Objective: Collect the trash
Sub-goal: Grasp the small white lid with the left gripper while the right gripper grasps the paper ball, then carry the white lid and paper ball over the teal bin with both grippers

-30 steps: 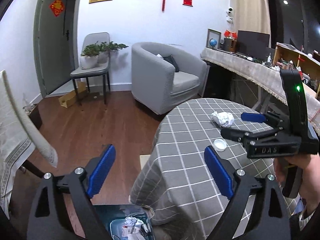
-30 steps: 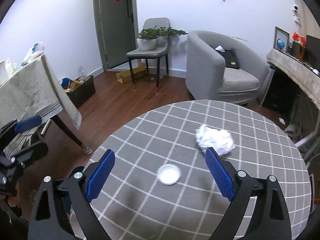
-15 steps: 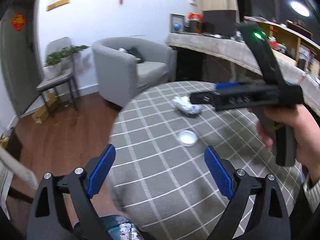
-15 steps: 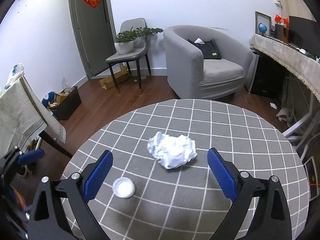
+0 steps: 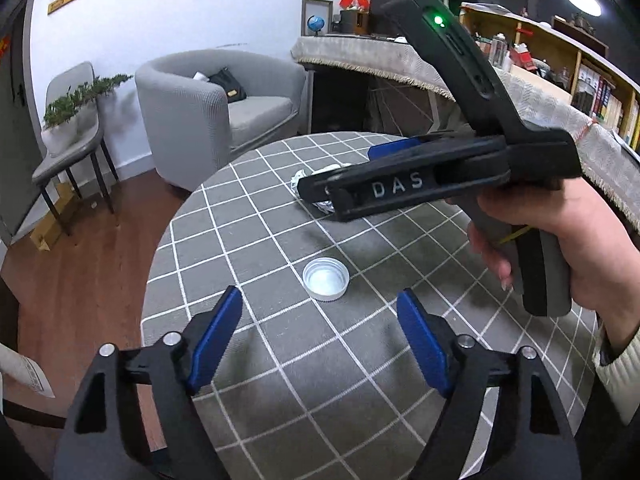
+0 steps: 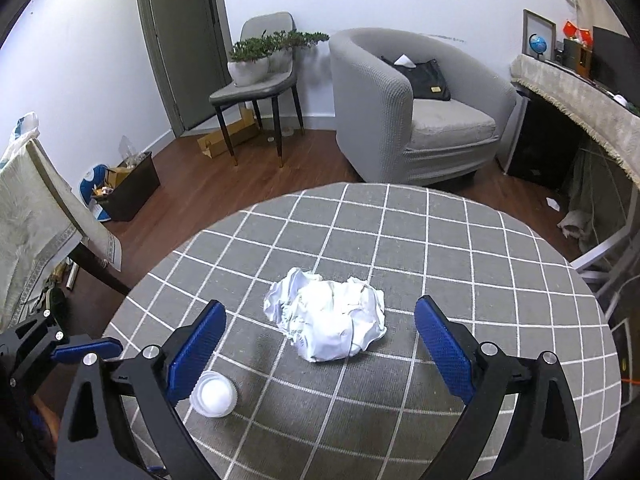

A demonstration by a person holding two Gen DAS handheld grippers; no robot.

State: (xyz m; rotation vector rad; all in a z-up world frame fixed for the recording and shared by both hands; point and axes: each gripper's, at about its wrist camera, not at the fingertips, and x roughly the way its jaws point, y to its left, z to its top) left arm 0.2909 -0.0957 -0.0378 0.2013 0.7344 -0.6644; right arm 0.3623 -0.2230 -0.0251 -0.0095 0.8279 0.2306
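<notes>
While your left gripper (image 5: 320, 322) narrows its jaws with nothing between them, the white bottle cap (image 5: 325, 279) lies on the checked tablecloth (image 5: 248, 240) just beyond its fingertips. Your right gripper (image 6: 320, 330) is spread wide and empty, the crumpled paper ball (image 6: 328, 322) sitting between its fingertips, untouched by either pad

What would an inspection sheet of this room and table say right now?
Surface: round table under a grey checked cloth.
Job's things: crumpled paper ball; white lid, lying apart from it.
Clutter: nothing seen on the table besides these.
Grippers: left gripper closing, nothing between its jaws, lid just ahead; right gripper open, straddling the paper without touching.
Cables: nothing seen on the table.
Surroundings: grey armchair, chair bearing a potted plant, door, cluttered shelf.
</notes>
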